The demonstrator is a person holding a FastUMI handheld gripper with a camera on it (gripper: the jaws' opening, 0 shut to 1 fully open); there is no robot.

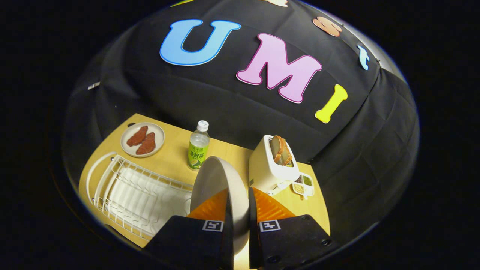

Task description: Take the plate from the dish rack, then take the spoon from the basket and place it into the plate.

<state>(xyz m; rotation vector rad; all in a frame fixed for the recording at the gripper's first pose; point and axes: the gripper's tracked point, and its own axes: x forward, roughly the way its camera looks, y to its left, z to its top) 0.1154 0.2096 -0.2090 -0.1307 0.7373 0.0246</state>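
Claw first: its two fingers are clamped on the rim of the plate, one finger on each face, and the plate stands on edge between them, lifted above the table with its hollow side turned toward the dish rack. Beyond the fingers lies a tan wooden table, and behind it hangs the booth's black cloth wall, which wraps around the far side and both ends.

The white wire dish rack sits on its white tray just beside the held plate, on the left of the fingers, with no dishes in its slots. Past the rack, near the table's far corner, a second small plate carries two reddish-brown pieces of food. A clear bottle with a green label and white cap stands upright just behind the held plate. On the right of the fingers a white toaster holds slices of bread in its slot, and a small divided dish of grains lies just beside its base.
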